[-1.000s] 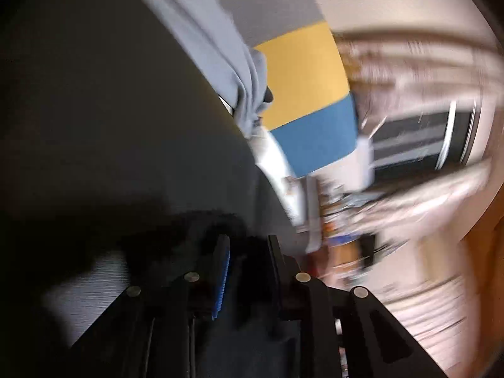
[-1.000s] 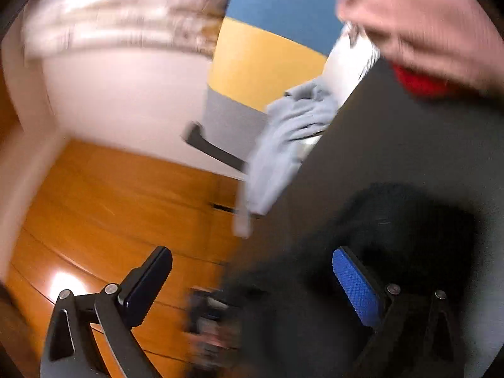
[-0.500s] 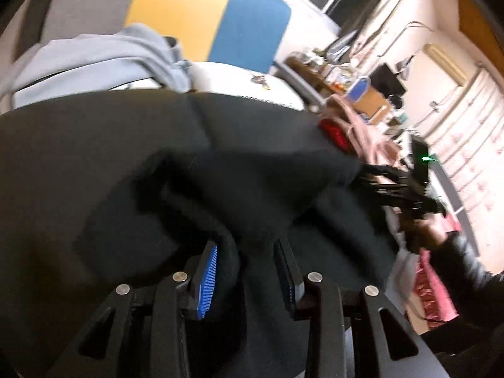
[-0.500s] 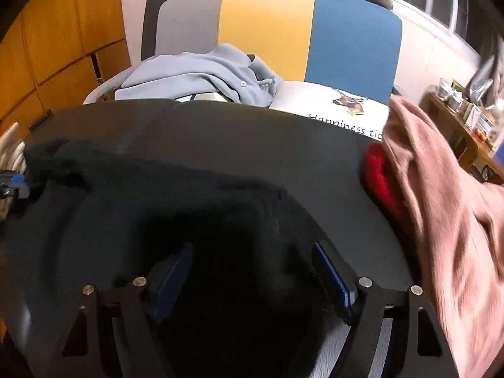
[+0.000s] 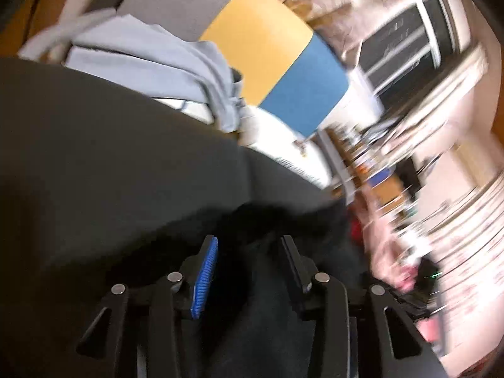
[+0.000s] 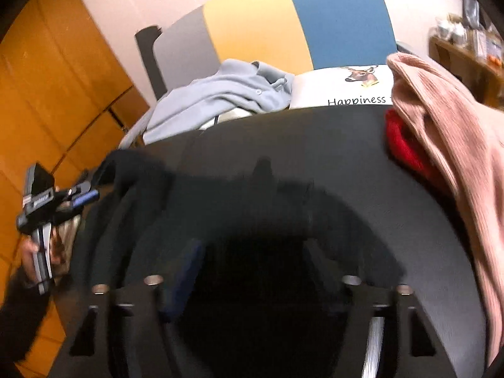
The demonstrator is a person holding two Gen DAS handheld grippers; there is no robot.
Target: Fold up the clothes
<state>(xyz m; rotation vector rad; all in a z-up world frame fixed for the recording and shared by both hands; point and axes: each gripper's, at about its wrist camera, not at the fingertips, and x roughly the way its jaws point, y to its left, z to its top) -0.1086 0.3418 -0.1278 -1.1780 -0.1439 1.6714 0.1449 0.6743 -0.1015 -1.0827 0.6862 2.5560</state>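
A black garment point(image 6: 220, 208) lies crumpled on the dark grey table point(image 6: 283, 138). My right gripper point(image 6: 252, 264) hangs low over it, blurred, its jaws closing with a dark bunch of the cloth between them. In the left wrist view the same black garment point(image 5: 283, 220) spreads under my left gripper point(image 5: 249, 252). Its jaws are opening, and cloth lies in the gap clear of the blue pad point(image 5: 204, 271). From the right wrist view, the left gripper point(image 6: 85, 195) sits at the table's left edge, in a hand, beside a raised fold of the garment.
Behind the table stands a chair point(image 6: 267, 22) with a grey, yellow and blue back, holding a pale blue garment point(image 6: 220, 94) and a white printed shirt point(image 6: 340, 88). A pink garment point(image 6: 441, 126) over something red point(image 6: 403, 145) covers the table's right side. Orange cabinets point(image 6: 47, 94) stand at left.
The right jaws have narrowed from wide open around the black cloth. The left jaws have spread apart from it. Both views have rolled, and the left one is blurred again.
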